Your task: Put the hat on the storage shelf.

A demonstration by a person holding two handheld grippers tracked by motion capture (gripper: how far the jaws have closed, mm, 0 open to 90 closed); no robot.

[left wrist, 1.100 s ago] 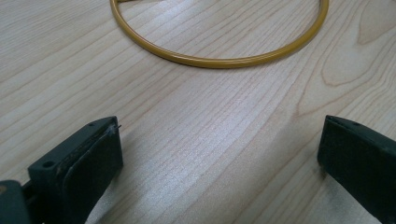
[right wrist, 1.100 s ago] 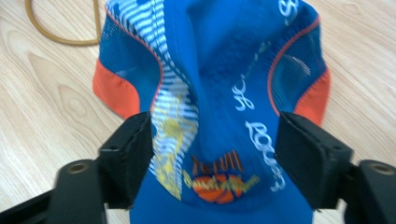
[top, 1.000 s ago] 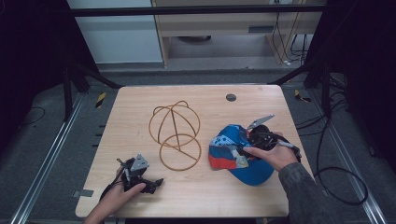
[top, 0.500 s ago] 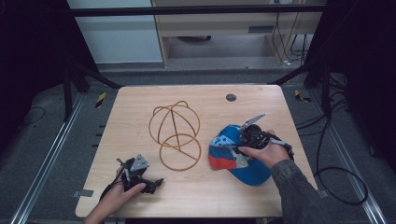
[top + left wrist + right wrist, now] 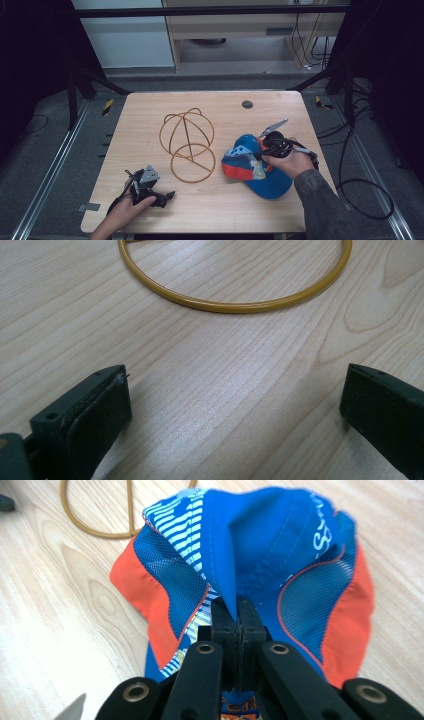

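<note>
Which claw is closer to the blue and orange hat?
Right. The right claw is pinching the hat. The left claw rests open across the table, past the wire frame.

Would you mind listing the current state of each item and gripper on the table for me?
Cap: crumpled, a fold of its blue fabric pinched up.
Right gripper: shut on the cap.
Left gripper: open, jaws wide apart over bare wood, holding nothing.
Wire hat stand: upright on the table, nothing on it.
</note>
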